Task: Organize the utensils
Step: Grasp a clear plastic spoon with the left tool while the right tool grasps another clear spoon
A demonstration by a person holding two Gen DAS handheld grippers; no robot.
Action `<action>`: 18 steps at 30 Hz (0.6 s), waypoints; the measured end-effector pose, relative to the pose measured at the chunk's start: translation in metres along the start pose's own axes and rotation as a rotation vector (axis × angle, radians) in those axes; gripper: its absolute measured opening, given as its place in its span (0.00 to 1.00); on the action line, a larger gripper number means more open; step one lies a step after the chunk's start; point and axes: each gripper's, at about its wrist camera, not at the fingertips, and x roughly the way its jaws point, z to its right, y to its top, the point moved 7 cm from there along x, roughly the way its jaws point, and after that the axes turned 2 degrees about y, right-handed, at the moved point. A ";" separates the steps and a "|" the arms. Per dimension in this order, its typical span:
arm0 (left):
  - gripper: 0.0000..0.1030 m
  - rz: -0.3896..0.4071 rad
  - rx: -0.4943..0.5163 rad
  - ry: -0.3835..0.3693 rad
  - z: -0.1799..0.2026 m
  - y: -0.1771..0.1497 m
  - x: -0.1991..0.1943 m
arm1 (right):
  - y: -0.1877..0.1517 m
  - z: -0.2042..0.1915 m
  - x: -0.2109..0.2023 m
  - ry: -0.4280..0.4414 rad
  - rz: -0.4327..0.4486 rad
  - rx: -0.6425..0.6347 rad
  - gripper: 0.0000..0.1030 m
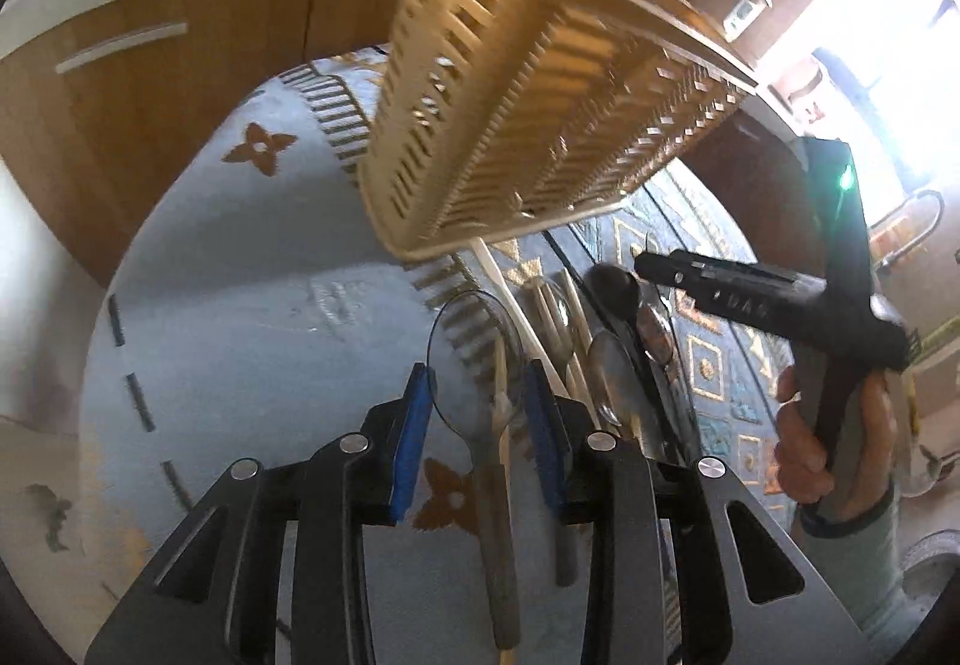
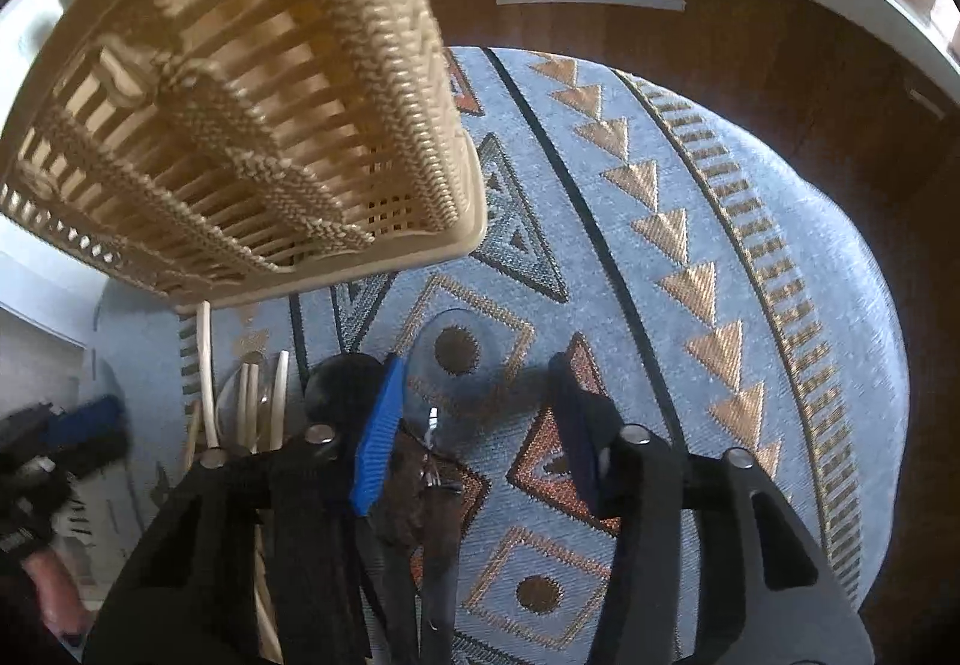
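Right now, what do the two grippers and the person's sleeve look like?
Both grippers are black, angular frames with round silver bolts. The left gripper and right gripper carry blue pads on their fingers. A green light glows on the right one's body. The sleeve is pale grey-green.

Black tongs with blue pads, silver screws; hand wearing a pale, dark-cuffed sleeve.

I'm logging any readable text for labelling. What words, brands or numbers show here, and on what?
Right gripper, on its black bar: raised letters, too blurred to read.
Small white device on the counter: display, too small to read.
Basket, rug: no text, only patterns.
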 end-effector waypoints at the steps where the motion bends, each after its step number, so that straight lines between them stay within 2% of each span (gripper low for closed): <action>1: 0.29 0.000 -0.009 -0.007 -0.005 -0.001 -0.006 | 0.000 -0.003 0.001 0.004 -0.004 -0.008 0.31; 3: 0.29 0.003 -0.019 -0.007 -0.013 0.000 -0.012 | -0.003 -0.008 0.001 -0.010 0.000 -0.026 0.30; 8: 0.29 -0.031 0.009 0.120 -0.033 -0.002 -0.002 | -0.017 -0.012 0.001 -0.077 0.003 -0.063 0.30; 11: 0.29 -0.065 -0.009 0.106 -0.040 -0.009 0.007 | -0.029 -0.010 0.000 -0.094 0.004 -0.073 0.30; 14: 0.30 -0.057 0.015 0.129 -0.038 -0.008 0.012 | -0.038 -0.011 0.002 -0.104 -0.012 -0.084 0.30; 18: 0.30 -0.066 0.011 0.131 -0.040 -0.011 0.007 | -0.045 -0.019 0.003 -0.079 -0.053 -0.074 0.30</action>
